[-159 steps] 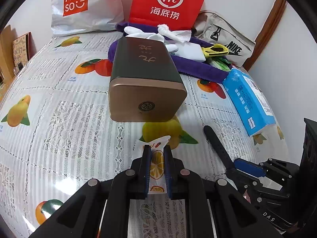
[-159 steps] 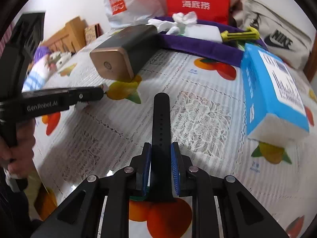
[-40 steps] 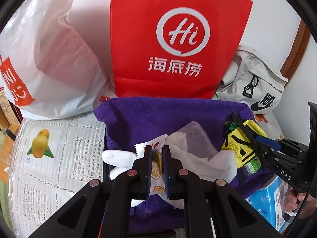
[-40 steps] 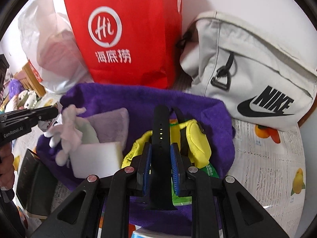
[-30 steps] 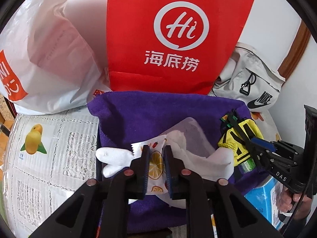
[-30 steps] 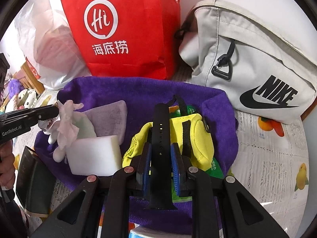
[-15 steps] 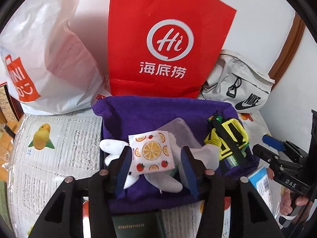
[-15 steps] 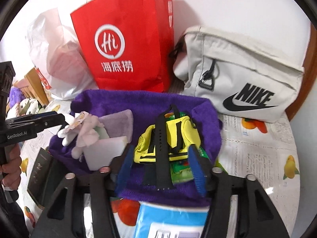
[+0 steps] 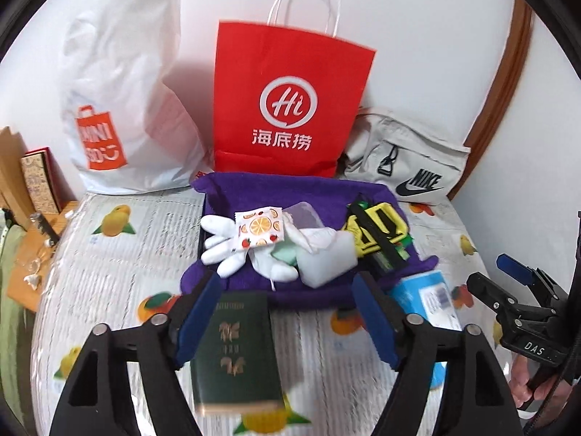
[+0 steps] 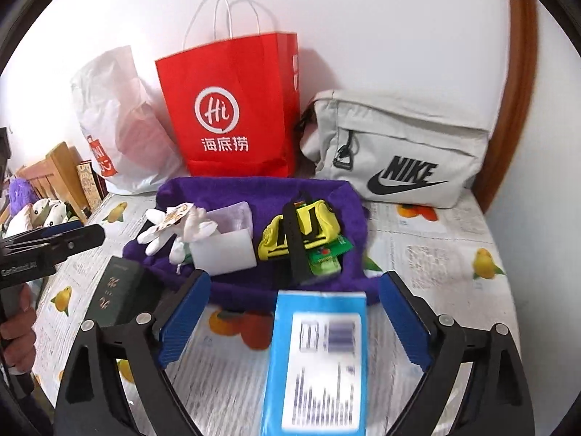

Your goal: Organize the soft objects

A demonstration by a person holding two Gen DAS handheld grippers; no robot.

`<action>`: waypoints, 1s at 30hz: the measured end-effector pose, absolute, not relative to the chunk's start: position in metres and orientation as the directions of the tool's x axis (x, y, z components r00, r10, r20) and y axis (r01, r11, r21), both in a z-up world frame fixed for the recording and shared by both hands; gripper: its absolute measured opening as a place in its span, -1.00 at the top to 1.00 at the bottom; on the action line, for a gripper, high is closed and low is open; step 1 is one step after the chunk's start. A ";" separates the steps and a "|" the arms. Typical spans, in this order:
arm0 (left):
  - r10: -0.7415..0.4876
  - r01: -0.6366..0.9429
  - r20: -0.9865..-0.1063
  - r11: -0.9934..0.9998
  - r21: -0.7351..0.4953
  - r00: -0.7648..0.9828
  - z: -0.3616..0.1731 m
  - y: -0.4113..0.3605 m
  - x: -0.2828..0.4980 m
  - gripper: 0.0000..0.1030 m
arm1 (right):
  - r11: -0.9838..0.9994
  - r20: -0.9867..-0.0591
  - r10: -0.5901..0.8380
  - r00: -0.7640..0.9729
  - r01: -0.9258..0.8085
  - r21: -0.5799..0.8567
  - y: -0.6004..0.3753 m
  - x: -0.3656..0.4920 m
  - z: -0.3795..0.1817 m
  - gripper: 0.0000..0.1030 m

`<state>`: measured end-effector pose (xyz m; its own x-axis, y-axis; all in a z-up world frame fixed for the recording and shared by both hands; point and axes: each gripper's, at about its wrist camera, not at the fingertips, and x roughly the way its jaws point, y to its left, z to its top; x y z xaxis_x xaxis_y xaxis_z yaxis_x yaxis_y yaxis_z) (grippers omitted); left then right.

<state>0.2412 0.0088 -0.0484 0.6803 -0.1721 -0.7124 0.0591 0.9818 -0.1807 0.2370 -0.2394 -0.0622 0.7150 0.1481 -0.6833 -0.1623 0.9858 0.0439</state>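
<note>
Soft things now sit gathered on the purple towel (image 9: 254, 196), which lies on the fruit-print tablecloth (image 9: 120, 254) in front of the red paper bag (image 9: 290, 101). 2 items have just changed hands: the orange-print sachet (image 9: 258, 226), clamped between the left gripper's fingers a second ago, now rests on top of the white glove (image 9: 221, 250), and the black strap (image 10: 296, 247), pinched by the right gripper a second ago, now lies across the yellow pouch (image 10: 301, 230).

Left gripper (image 9: 287, 319) is empty, its blue pads well apart and the jaws opening further, with nothing between them but a view of the dark green box (image 9: 236, 348) on the cloth beneath. Right gripper (image 10: 294, 319) is likewise empty and opening, its pads spread either side of the blue tissue pack (image 10: 319, 356) lying below without touching it. Both have drawn back from the towel, so more of the table shows than before.

My reading is that 2 placements are complete and this pair of drops is finished. What remains off the towel nearby is the tissue pack, soft enough to belong with the rest, and the green box, which looks rigid and probably stays out. A next pick would likely be the tissue pack, since it lies directly under the right gripper.
</note>
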 end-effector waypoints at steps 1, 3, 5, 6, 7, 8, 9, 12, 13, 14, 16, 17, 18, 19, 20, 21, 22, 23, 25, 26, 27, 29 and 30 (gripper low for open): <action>-0.167 0.055 -0.703 0.982 -0.179 0.691 -0.043 0.009 0.229 -0.53 | 0.986 -0.680 0.149 0.718 -0.156 0.051 -0.240 0.229 -0.059 -0.85; -0.159 0.045 -0.690 0.983 -0.180 0.706 -0.035 0.009 0.210 -0.61 | 0.986 -0.672 0.159 0.724 -0.151 0.071 -0.242 0.212 -0.052 -0.89; -0.148 0.037 -0.681 0.984 -0.175 0.717 -0.027 0.008 0.191 -0.61 | 0.986 -0.658 0.161 0.735 -0.142 0.081 -0.244 0.193 -0.046 -0.95; -0.142 0.038 -0.677 0.985 -0.166 0.722 -0.022 0.007 0.178 -0.62 | 0.988 -0.653 0.153 0.742 -0.135 0.078 -0.244 0.185 -0.043 -0.97; -0.140 0.039 -0.675 0.986 -0.162 0.725 -0.020 0.006 0.170 -0.63 | 0.989 -0.648 0.146 0.747 -0.127 0.077 -0.245 0.175 -0.040 -0.97; -0.138 0.040 -0.672 0.987 -0.159 0.727 -0.018 0.005 0.163 -0.68 | 0.989 -0.644 0.149 0.750 -0.125 0.084 -0.246 0.165 -0.038 -0.97; -0.133 0.039 -0.669 0.987 -0.154 0.731 -0.015 0.004 0.151 -0.74 | 0.988 -0.641 0.153 0.752 -0.122 0.093 -0.248 0.155 -0.037 -0.97; -0.123 0.033 -0.658 0.989 -0.147 0.743 -0.010 0.002 0.124 -0.75 | 0.989 -0.637 0.150 0.756 -0.108 0.105 -0.251 0.132 -0.033 -0.97; -0.119 0.032 -0.656 0.989 -0.143 0.746 -0.009 0.001 0.117 -0.75 | 0.989 -0.639 0.146 0.755 -0.099 0.110 -0.253 0.123 -0.032 -0.97; -0.114 0.028 -0.654 0.990 -0.141 0.748 -0.008 0.000 0.110 -0.75 | 0.989 -0.643 0.142 0.753 -0.089 0.114 -0.254 0.115 -0.032 -0.97; -0.102 0.020 -0.660 0.991 -0.130 0.745 -0.006 -0.003 0.094 -0.77 | 0.990 -0.652 0.132 0.747 -0.071 0.119 -0.257 0.101 -0.033 -0.97; -0.100 0.021 -0.660 0.992 -0.125 0.745 -0.005 -0.004 0.087 -0.78 | 0.991 -0.654 0.127 0.746 -0.064 0.120 -0.258 0.095 -0.033 -0.97; -0.091 0.023 -0.655 0.993 -0.113 0.750 -0.004 -0.006 0.078 -0.78 | 0.991 -0.653 0.123 0.748 -0.055 0.124 -0.260 0.086 -0.033 -0.97; -0.082 0.020 -0.650 0.995 -0.102 0.756 -0.003 -0.007 0.072 -0.78 | 0.990 -0.650 0.123 0.750 -0.051 0.128 -0.261 0.080 -0.033 -0.97; -0.069 0.014 -0.641 0.996 -0.091 0.764 -0.001 -0.009 0.064 -0.78 | 0.990 -0.647 0.122 0.753 -0.050 0.128 -0.263 0.075 -0.033 -0.97; -0.062 0.010 -0.633 0.996 -0.085 0.772 -0.001 -0.010 0.059 -0.78 | 0.991 -0.643 0.116 0.757 -0.048 0.122 -0.263 0.066 -0.032 -0.97; -0.059 0.010 -0.628 0.997 -0.081 0.776 0.000 -0.011 0.054 -0.78 | 0.992 -0.641 0.108 0.760 -0.045 0.114 -0.264 0.061 -0.032 -0.97; -0.060 0.012 -0.623 0.997 -0.081 0.780 0.000 -0.012 0.049 -0.78 | 0.993 -0.637 0.101 0.765 -0.042 0.107 -0.265 0.055 -0.032 -0.97; -0.067 0.020 -0.615 0.996 -0.083 0.786 0.000 -0.015 0.040 -0.78 | 0.994 -0.627 0.093 0.774 -0.041 0.097 -0.265 0.044 -0.031 -0.97; -0.066 0.019 -0.613 0.996 -0.082 0.788 0.000 -0.017 0.036 -0.78 | 0.994 -0.624 0.093 0.776 -0.042 0.096 -0.266 0.039 -0.031 -0.97; -0.062 0.017 -0.611 0.997 -0.079 0.789 -0.001 -0.018 0.033 -0.78 | 0.994 -0.621 0.095 0.778 -0.043 0.098 -0.267 0.035 -0.030 -0.97; -0.058 0.015 -0.611 0.997 -0.076 0.790 -0.003 -0.019 0.029 -0.78 | 0.994 -0.616 0.093 0.782 -0.041 0.097 -0.267 0.028 -0.029 -0.97; -0.060 0.016 -0.612 0.997 -0.077 0.788 -0.004 -0.020 0.028 -0.78 | 0.995 -0.615 0.090 0.783 -0.042 0.092 -0.267 0.024 -0.029 -0.97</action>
